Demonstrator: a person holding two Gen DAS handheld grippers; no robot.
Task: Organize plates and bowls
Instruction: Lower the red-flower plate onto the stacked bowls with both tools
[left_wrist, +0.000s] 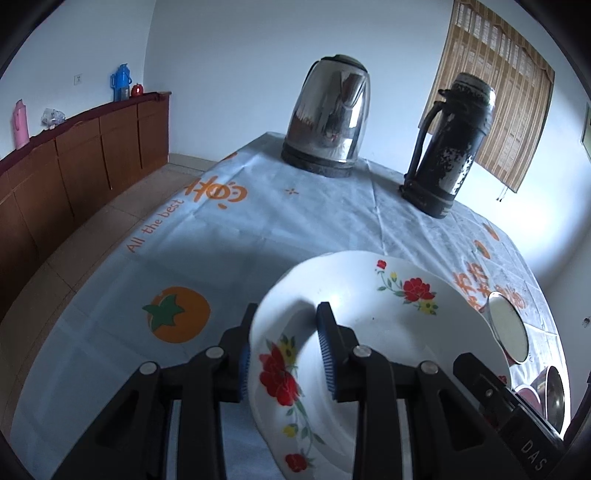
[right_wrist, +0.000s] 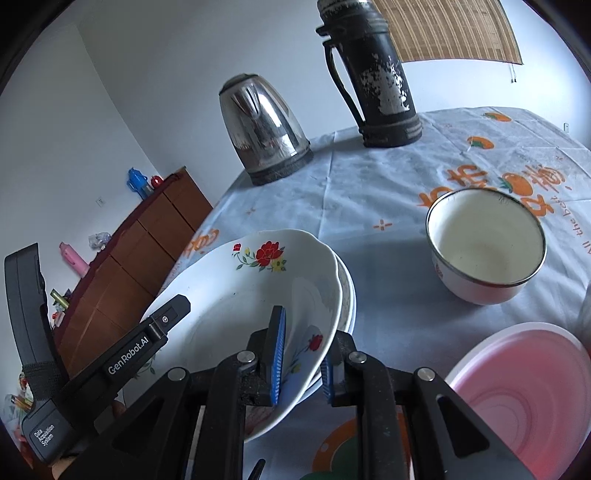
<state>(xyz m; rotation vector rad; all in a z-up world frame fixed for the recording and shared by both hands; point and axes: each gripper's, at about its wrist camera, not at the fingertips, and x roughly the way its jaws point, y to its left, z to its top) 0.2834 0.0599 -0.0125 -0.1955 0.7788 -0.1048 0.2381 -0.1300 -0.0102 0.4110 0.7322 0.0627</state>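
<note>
A white plate with red flowers (left_wrist: 369, 317) is held at two sides. My left gripper (left_wrist: 286, 350) is shut on its left rim, one finger inside, one outside. My right gripper (right_wrist: 303, 358) is shut on the same plate (right_wrist: 236, 295) at its right rim. The plate sits on top of at least one more white plate (right_wrist: 349, 295), whose rims show under it. A white enamel bowl with a metal rim (right_wrist: 484, 247) stands to the right on the tablecloth. A pink bowl (right_wrist: 524, 387) lies at the near right.
A steel kettle (left_wrist: 328, 118) and a worn black thermos (left_wrist: 447, 147) stand at the table's far side. A steel bowl (left_wrist: 554, 395) shows at the right edge. A brown sideboard (left_wrist: 74, 155) runs along the left wall. The tablecloth (left_wrist: 258, 229) is light blue with orange prints.
</note>
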